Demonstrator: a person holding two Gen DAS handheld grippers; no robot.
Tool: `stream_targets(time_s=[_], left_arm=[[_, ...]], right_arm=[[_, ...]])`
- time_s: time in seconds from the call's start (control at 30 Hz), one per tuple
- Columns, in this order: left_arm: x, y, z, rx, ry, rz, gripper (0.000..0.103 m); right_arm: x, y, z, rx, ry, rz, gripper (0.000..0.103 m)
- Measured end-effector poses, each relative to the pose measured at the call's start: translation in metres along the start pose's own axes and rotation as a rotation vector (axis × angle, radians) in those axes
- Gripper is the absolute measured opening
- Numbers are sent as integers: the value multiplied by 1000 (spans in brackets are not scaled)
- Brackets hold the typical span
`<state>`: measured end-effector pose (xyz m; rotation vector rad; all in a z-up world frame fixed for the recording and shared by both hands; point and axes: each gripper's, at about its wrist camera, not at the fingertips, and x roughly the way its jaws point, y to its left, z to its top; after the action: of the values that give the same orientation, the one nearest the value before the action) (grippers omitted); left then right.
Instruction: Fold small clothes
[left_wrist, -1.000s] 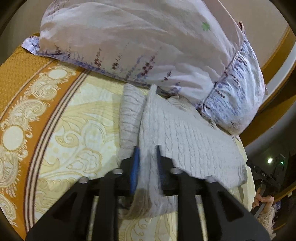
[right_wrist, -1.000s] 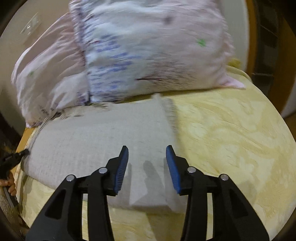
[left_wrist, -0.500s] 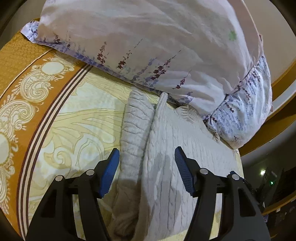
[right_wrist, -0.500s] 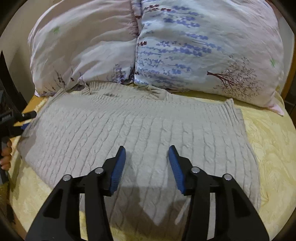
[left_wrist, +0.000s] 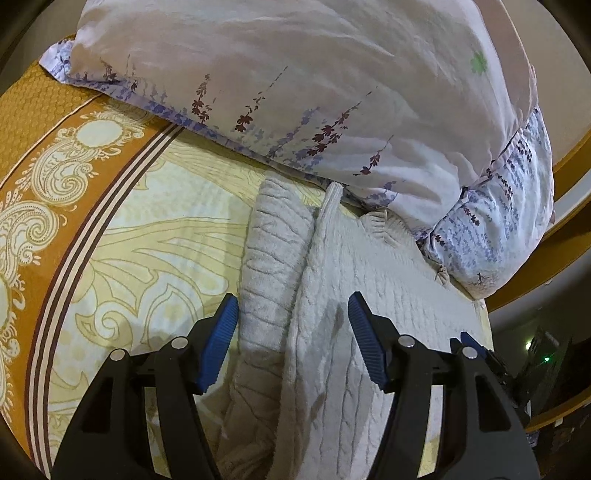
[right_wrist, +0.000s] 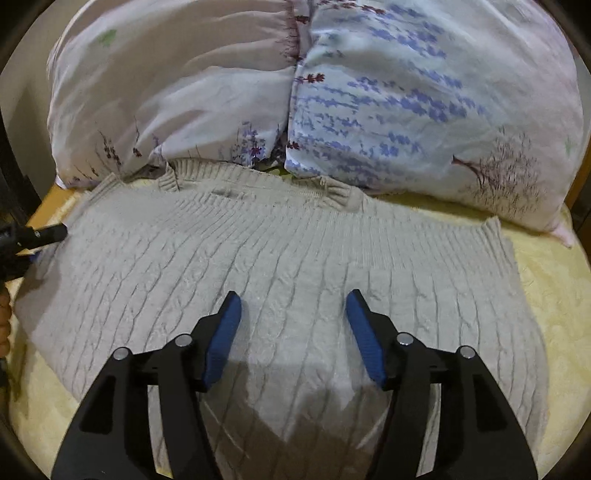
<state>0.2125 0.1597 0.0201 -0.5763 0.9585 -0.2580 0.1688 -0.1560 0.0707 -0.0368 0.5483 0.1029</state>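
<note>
- Your left tongs (left_wrist: 291, 326) are spread wide and holding nothing; they just hang over the sweater's folded side edge.
- Your right tongs (right_wrist: 291, 326) are wide open too and empty, hovering above the middle of the sweater (right_wrist: 280, 273).
- The sweater is a pale grey cable knit lying flat on the bed (right_wrist: 554, 295), with its ribbed top edge pushed right up against the pillows (right_wrist: 424, 110).
- From the left camera you can see one side of the sweater (left_wrist: 369, 280) doubled over into a thick roll beside the flat part.
- The bedspread (left_wrist: 122, 236) is yellow with an orange patterned border.
</note>
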Motion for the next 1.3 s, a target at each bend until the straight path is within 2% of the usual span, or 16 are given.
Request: stream_targets(time_s=[0.07, 0.2, 0.27, 0.33, 0.37, 0.5, 0.7, 0.93, 1.07, 1.23, 1.3], left_arm=[[0, 0, -1, -20, 2, -5, 62], [3, -5, -3, -13, -3, -1, 60], [9, -10, -5, -17, 23, -16, 51], [11, -13, -6, -19, 25, -13, 45], [15, -16, -6, -23, 39, -23, 36], [16, -16, -5, -73, 38, -57, 25], [4, -30, -1, -92, 16, -122, 22], [-1, -87, 2, -32, -1, -226, 21], [18, -128, -2, 13, 29, -276, 21], [56, -171, -23, 69, 108, -306, 21], [71, -185, -32, 87, 127, -308, 21]], right_arm=[[-2, -2, 3, 49, -12, 53, 60], [9, 19, 0, -65, 9, -57, 64], [8, 25, -2, -93, -1, -88, 64], [9, 22, -3, -77, 2, -75, 65], [9, 20, -3, -71, 2, -68, 65], [9, 20, -4, -77, -4, -71, 65], [10, 20, -5, -73, -14, -66, 65], [9, 20, -6, -76, -12, -65, 66], [10, 19, -5, -81, -10, -58, 66], [-1, 5, -6, -67, 1, -3, 66], [-13, -6, -11, -73, -7, -29, 66]])
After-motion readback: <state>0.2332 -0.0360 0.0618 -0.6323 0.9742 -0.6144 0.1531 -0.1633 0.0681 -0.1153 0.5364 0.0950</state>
